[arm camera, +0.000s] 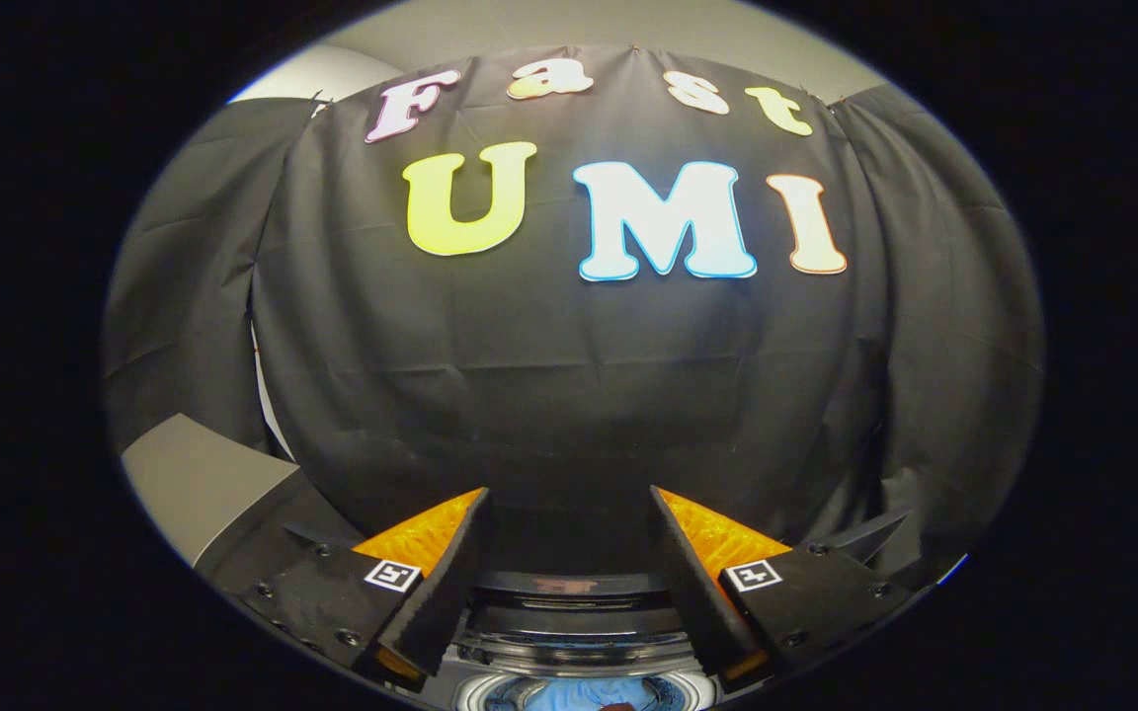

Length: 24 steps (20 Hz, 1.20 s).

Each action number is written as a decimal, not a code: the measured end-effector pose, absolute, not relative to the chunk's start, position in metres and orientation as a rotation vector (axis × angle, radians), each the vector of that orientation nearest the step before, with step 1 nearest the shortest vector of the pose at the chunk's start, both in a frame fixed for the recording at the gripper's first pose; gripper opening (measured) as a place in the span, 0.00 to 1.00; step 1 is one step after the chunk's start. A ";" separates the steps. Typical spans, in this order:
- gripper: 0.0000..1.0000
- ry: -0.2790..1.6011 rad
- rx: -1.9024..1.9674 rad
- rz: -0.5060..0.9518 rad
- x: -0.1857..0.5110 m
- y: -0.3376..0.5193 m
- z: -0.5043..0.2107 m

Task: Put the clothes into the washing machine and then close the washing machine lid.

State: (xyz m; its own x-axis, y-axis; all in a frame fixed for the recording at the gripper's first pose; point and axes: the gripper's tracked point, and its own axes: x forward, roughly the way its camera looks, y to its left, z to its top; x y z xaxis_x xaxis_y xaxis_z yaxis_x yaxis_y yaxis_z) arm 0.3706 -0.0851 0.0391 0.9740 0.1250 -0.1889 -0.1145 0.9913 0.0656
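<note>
Black cloth (569, 375) hung as the booth's back wall, draped in folds, with a paler ceiling or wall showing above it. At the far left, low down, a grey flat panel (199, 479) slanted beside the cloth; what it belonged to could not be told.

The tool (569, 513) pointed forward at the cloth, raised above the washing machine (569, 617). Its two fingers stood wide apart, with nothing between them: the left finger (446, 583) and the right finger (702, 592) each angled outward from the base, and each carried a small square marker on its mount.

Between and below the fingers lay the top of the washing machine, its dark rim curving across the gap. Lower still, the round drum opening showed, ringed in pale metal. Inside it sat the clothes (579, 694), a blue bundle already down in the drum. Whether the lid stood fully open could not be told, as only a part of the machine's top was visible.
</note>
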 end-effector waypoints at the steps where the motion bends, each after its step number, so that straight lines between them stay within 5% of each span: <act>1: 0.96 0.191 0.062 0.120 0.368 -0.087 0.039; 24: 0.96 0.101 0.052 0.105 0.280 -0.093 0.023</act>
